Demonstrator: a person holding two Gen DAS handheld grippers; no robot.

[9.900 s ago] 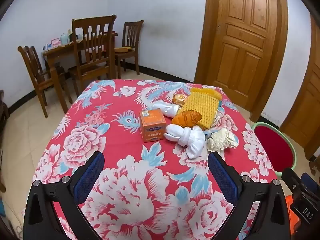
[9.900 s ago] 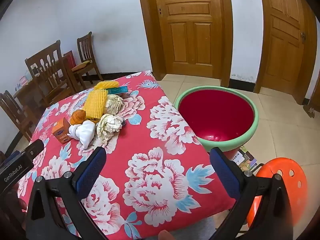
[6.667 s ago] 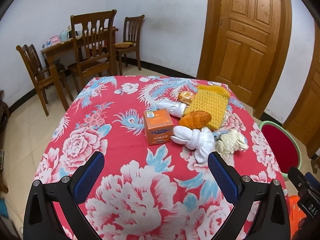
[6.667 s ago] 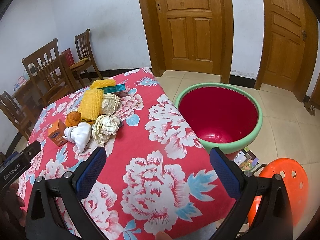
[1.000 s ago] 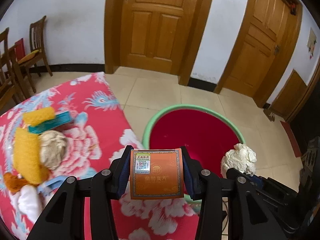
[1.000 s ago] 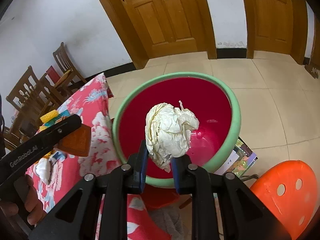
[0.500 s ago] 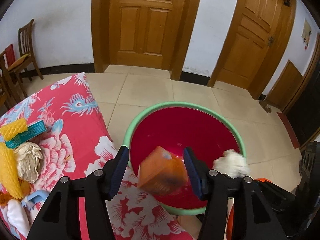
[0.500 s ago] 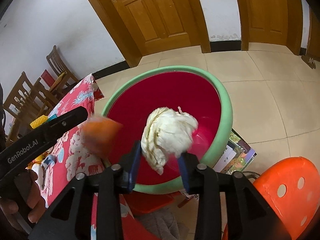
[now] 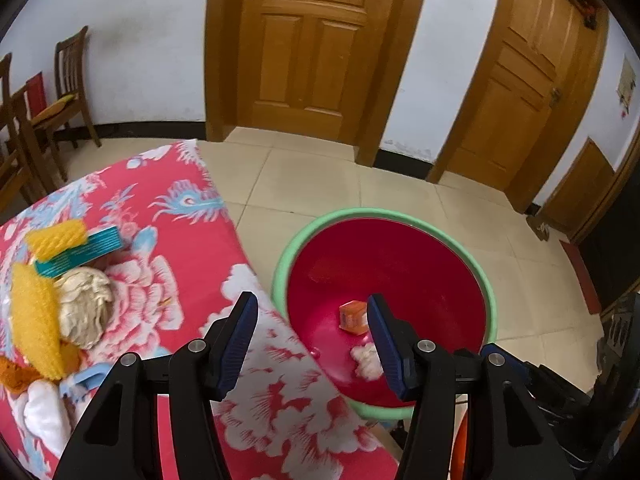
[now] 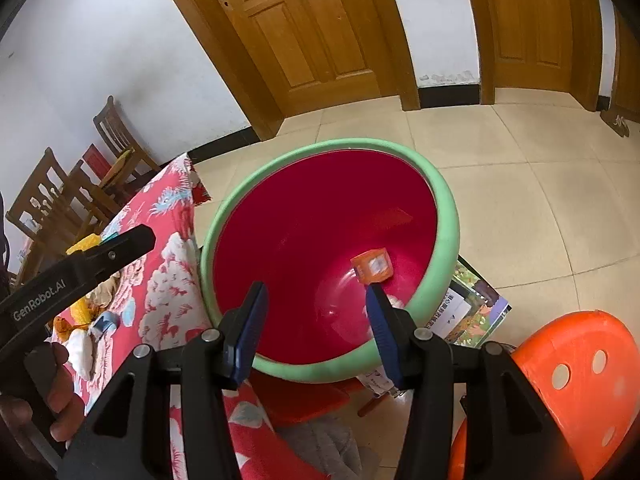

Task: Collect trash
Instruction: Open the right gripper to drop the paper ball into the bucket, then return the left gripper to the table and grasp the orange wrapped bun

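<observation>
Both the left gripper (image 9: 312, 336) and right gripper (image 10: 316, 320) gape wide and empty over the red basin (image 9: 486, 300), orange box (image 9: 353, 317) and paper wad (image 9: 366, 358) lying inside, right of the surface (image 9: 192, 248).

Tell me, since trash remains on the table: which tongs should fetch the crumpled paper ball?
Probably left: the left tongs, open and empty, sit over the tablecloth nearer the crumpled paper ball; the right tongs hang over the basin.

the orange box (image 9: 353, 317) and crumpled paper (image 9: 367, 361) have been released into the basin (image 9: 320, 227); both grippers are now spread empty.
</observation>
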